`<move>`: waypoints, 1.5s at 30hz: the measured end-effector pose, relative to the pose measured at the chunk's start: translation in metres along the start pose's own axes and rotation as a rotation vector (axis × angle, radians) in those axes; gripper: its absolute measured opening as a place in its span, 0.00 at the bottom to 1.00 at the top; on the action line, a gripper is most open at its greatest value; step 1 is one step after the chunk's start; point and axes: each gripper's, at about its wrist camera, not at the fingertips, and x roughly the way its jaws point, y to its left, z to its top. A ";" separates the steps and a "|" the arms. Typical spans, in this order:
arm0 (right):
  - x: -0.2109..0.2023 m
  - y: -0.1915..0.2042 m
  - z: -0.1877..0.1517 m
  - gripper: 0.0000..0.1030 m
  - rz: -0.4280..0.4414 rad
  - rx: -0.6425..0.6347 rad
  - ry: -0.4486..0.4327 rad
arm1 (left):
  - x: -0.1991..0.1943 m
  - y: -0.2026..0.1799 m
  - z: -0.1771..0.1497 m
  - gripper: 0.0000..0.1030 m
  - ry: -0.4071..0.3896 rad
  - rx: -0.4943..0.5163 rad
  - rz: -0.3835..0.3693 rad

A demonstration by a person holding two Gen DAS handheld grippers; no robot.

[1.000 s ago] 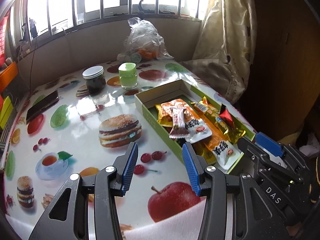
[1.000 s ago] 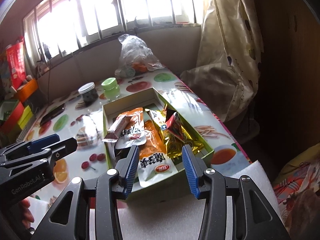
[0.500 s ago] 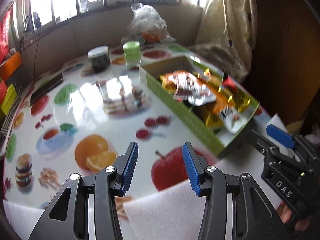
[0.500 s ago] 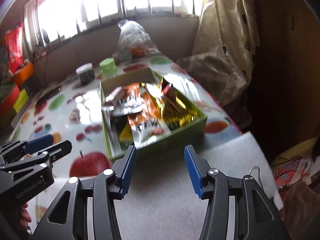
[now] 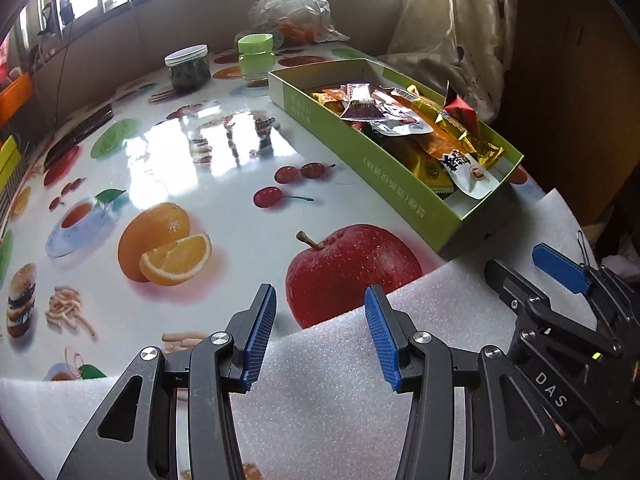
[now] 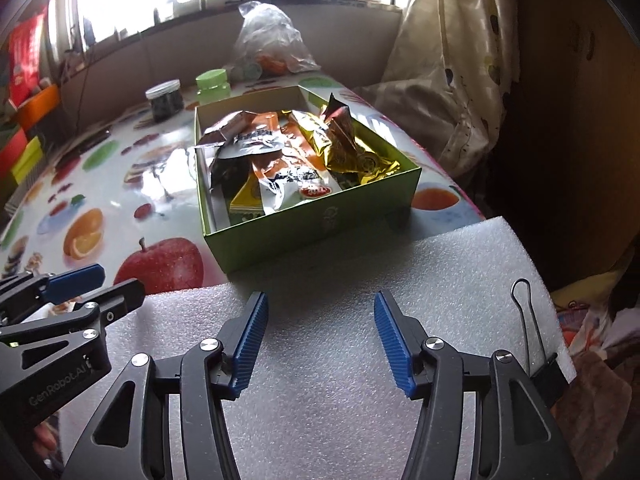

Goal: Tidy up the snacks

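Note:
A green cardboard box (image 5: 384,168) (image 6: 316,228) sits on the fruit-print table, filled with several snack packets in orange, gold, silver and brown wrappers (image 5: 416,124) (image 6: 288,152). My left gripper (image 5: 320,332) is open and empty, low over the white foam sheet (image 5: 320,400) at the table's near edge, left of the box. My right gripper (image 6: 318,340) is open and empty over the same foam (image 6: 360,280), just in front of the box. Each gripper shows at the edge of the other's view.
A dark jar with a white lid (image 5: 188,66), a green jar (image 5: 256,56) and a clear plastic bag (image 5: 292,4) stand at the back of the table. A curtain (image 6: 452,60) hangs at the right. A binder clip (image 6: 532,332) holds the foam edge.
Both grippers have pulled back toward the near table edge and lowered over the foam. The box now lies farther ahead of them. Both stay open.

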 end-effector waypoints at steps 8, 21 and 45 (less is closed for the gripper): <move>-0.001 0.002 -0.004 0.54 -0.016 0.011 -0.032 | 0.001 0.006 -0.004 0.51 -0.024 -0.034 -0.016; -0.002 0.004 -0.005 0.55 -0.041 0.029 -0.042 | 0.000 0.007 -0.008 0.51 -0.055 -0.043 -0.024; -0.004 0.003 -0.005 0.55 -0.046 0.030 -0.050 | -0.001 0.008 -0.007 0.51 -0.060 -0.045 -0.025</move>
